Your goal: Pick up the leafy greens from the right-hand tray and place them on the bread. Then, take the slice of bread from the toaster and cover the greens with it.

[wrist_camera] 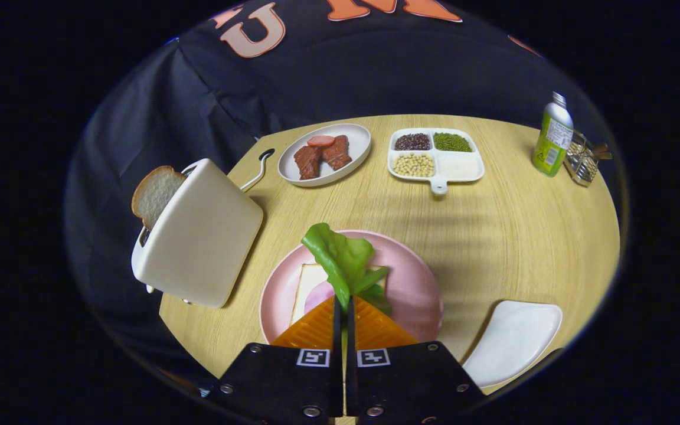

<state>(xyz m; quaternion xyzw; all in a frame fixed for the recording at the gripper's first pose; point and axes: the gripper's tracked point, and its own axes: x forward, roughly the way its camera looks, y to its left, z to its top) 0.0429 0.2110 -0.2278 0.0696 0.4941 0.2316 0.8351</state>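
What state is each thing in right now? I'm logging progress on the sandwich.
gripper: shut on the leafy greens.
leafy greens: held over the pink plate.
bread: flat on the pink plate.
toaster: slice of bread sticking up.
white tray: bare.
bottle: upright, capped.

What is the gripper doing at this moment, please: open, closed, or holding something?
Gripper: closed on the leafy greens, both fingers pinching the stem end, held over the bread on the pink plate.
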